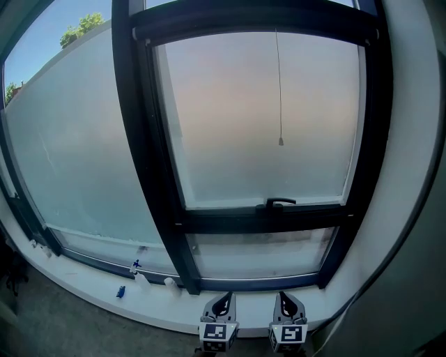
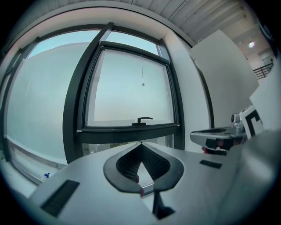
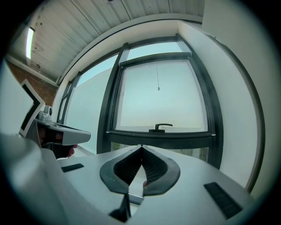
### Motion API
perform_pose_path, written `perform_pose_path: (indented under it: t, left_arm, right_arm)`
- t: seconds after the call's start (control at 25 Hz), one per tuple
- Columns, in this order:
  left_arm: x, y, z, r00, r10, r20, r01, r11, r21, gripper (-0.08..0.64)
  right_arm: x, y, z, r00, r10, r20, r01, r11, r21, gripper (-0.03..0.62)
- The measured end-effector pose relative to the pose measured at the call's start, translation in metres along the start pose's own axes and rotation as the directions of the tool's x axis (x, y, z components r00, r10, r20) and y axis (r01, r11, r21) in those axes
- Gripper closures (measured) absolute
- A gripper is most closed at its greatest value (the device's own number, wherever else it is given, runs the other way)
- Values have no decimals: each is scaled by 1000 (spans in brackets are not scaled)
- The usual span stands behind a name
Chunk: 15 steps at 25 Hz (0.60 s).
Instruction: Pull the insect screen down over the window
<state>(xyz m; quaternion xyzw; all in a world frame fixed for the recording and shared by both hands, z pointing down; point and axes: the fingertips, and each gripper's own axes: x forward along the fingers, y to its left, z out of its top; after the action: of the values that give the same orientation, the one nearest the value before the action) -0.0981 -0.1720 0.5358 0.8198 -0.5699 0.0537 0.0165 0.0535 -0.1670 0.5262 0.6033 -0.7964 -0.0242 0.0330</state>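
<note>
— Looking for the screen: where is it?

— Not down over the pane, as far as I can tell. It seems to sit rolled up in the top bar (image 1: 258, 15) of the window (image 1: 150, 139), high above the handle (image 1: 279, 203). The frosted glare makes that hard to be sure of.

— And the cord?

— The cord (image 1: 279, 84) hangs straight down from that bar. Its small pull ends well above the handle, almost directly over it, touching nothing.

— Where are the grippers?

— Both are low, below the handle, over the white sill (image 1: 83, 286). The left gripper (image 1: 226, 298) is below the handle and a little to its left. The right gripper (image 1: 283, 298) is almost straight beneath it. They sit side by side, near each other but apart, pointing at the window.

— Jaws?

— Each pair is pressed together at the tips, with nothing between them. Neither gripper touches the cord or the handle.

— Anything else near the handle?

— Well down and to the left of it, on the sill, lie a few small blue and white bits (image 1: 120, 291), too small to name.
</note>
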Motion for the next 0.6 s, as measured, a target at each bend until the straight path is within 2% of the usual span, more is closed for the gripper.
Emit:
perform_pose_path:
  t: [0.16,0.36,0.6]
  left_arm:
    - [19,11,6,1000,-24,16,24,1000,-7,563]
    - [43,29,15,999,-44,31,44,999,-1,563]
    - [70,44,19,997,-58,45,57,998,16,563]
  right_arm:
    - [23,1,8,1000,-4,20,4,1000,-6,589]
    - [52,0,13,998,-44,48,46,997,-60,589]
    - [76,2,24,996,-35,77,39,998,-50,589]
